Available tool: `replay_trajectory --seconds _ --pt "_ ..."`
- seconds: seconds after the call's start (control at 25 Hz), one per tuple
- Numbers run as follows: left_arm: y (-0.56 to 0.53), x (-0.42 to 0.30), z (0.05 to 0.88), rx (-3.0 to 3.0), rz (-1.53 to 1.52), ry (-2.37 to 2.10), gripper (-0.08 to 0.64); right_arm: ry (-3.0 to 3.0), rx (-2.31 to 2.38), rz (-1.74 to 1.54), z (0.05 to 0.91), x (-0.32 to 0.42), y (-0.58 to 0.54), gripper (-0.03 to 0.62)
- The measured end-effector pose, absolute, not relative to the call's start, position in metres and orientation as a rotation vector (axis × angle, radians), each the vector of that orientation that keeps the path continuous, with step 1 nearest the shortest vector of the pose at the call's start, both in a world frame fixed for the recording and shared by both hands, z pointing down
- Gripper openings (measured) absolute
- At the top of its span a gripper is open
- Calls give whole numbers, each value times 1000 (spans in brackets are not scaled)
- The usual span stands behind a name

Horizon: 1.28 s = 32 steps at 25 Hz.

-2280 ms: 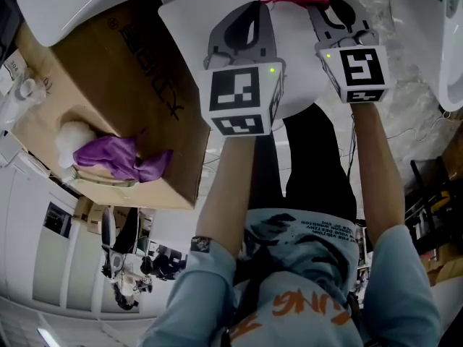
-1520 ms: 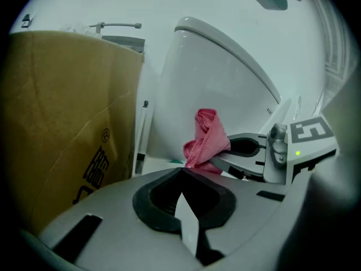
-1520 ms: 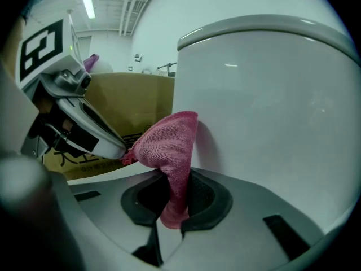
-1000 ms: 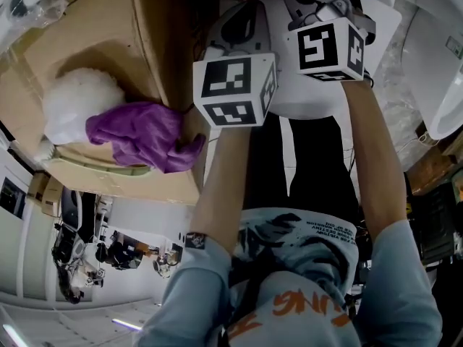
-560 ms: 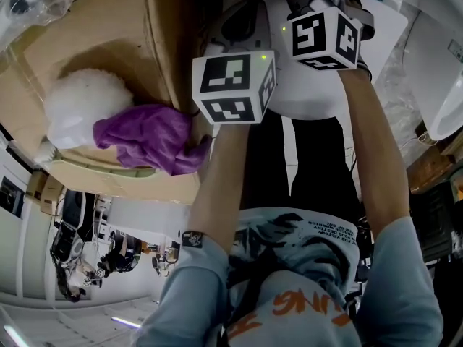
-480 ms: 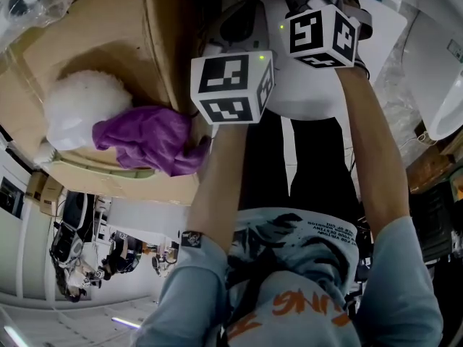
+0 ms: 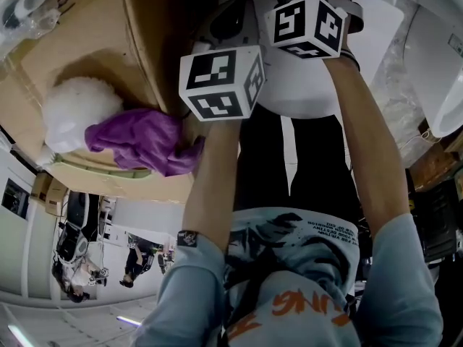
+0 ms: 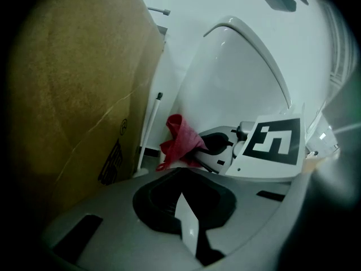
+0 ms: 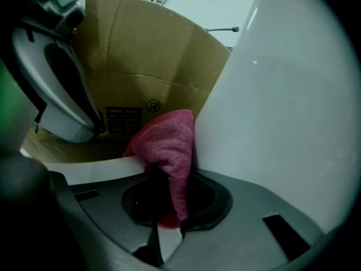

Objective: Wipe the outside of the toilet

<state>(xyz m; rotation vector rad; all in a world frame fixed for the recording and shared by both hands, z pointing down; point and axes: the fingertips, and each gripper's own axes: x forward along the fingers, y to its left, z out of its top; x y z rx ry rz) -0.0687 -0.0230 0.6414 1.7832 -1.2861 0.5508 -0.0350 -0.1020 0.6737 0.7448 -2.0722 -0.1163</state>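
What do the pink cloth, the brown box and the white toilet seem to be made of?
Pink cloth: likely microfibre or terry, matte; a fine looped weave shows.
Brown box: corrugated cardboard, dull; fold creases and printed marks.
Toilet: probably glazed ceramic, perhaps plastic; smooth, white, with soft glossy highlights.

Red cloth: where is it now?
In the right gripper view, the red cloth is clamped in the right gripper, against the white toilet's side, with the cardboard box just behind it.

Cardboard box (image 7: 79, 49) on L; white wall (image 8: 189, 1) bhd
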Motion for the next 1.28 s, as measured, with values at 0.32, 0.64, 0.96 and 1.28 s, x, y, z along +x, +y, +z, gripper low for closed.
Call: replay_trajectory --seconds 0.32,0.64,0.96,1.28 --pt "-30 -49 638 1776 520 -1275 20 -2103 794 -72 673 -15 -102 60" --pt "-39 -18 635 1819 528 -1236 20 -2098 807 -75 672 9 -101 60" --pt "-33 2 635 1841 562 -1218 20 -2091 836 -60 671 36 -99 60" --pt "-27 28 641 1887 646 -1187 20 -2087 870 -32 671 65 -96 60"
